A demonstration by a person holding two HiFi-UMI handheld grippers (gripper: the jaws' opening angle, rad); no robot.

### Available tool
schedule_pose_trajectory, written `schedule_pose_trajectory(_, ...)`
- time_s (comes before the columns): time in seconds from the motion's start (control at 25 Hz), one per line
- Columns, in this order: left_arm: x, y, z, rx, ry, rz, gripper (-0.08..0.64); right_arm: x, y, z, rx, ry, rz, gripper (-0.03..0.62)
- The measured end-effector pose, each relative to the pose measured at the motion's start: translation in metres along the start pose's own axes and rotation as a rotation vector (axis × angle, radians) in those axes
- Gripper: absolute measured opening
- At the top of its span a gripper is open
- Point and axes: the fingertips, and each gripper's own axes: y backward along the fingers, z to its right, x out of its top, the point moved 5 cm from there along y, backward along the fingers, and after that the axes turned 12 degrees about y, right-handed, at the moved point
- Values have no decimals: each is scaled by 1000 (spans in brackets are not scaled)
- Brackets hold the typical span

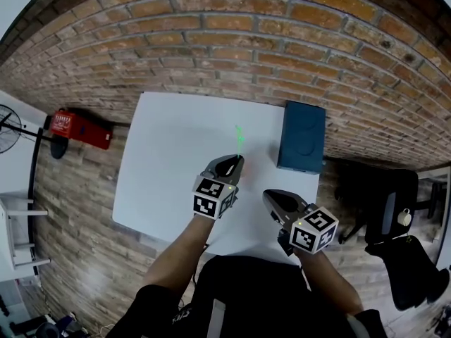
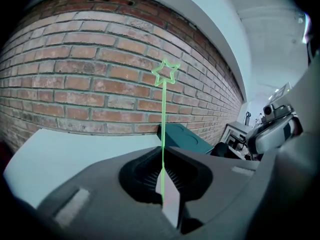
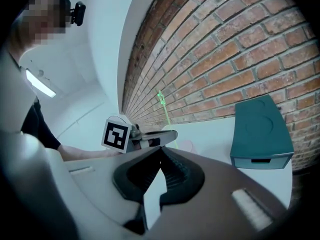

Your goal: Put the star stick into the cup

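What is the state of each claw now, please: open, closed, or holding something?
Left claw: closed on the star stick.
Right claw: closed, holding nothing.

Lower end of star stick (image 2: 163,119) buried between clamped left tongs (image 2: 163,156). In head view its star is too small to resolve. Pale cup (image 3: 187,145) mostly hidden behind right tongs (image 3: 160,150) body, centre of right gripper view. Head view's left edge cuts the fan (image 1: 7,129).

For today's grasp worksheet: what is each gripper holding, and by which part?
Left gripper pinches the star stick by its lower shaft; right gripper holds nothing.
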Motion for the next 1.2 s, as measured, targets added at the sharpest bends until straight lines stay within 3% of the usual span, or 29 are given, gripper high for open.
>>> schedule_pose_trajectory(0.72,-11,-2,-5,14,-3,-100,61,-1,5,-7,2,-5,7,0)
schedule_pose_trajectory(0.96,-5,11,1,7,-10,-52,71,-2,9,-12,-3,2,7,0)
schedule_pose_trajectory(1.2,11,43,7,17,-19,47,80,4,9,-24,6,32,17,0)
